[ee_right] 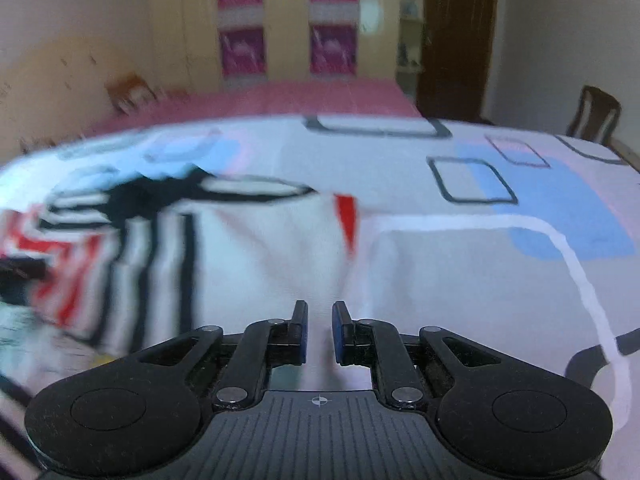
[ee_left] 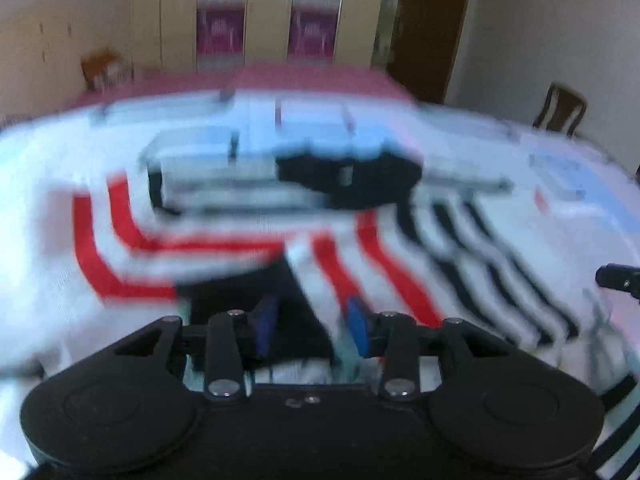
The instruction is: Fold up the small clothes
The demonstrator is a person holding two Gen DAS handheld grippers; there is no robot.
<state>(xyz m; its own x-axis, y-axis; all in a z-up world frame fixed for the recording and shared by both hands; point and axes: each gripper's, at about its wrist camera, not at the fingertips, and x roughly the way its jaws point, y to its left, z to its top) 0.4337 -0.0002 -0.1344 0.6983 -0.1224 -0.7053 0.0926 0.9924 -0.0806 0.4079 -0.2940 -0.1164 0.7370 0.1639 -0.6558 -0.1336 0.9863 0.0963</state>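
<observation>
A small white garment (ee_left: 224,252) with red and black stripes lies on the bed, heavily blurred in the left wrist view. My left gripper (ee_left: 312,326) sits at its near edge. Dark and white cloth fills the gap between its blue pads (ee_left: 266,322), and a flap of the garment rises toward them. In the right wrist view the same garment (ee_right: 256,256) stretches left, its white cloth pulled up in a tent toward my right gripper (ee_right: 320,330). That gripper's jaws stand narrow, shut on the garment's white edge.
The garment rests on a white bedsheet (ee_right: 500,264) with blue patches and black square outlines. Behind it lie a pink bedspread (ee_right: 320,96), wardrobe doors (ee_right: 288,20) and a dark door. A wooden chair (ee_right: 596,116) stands at the far right.
</observation>
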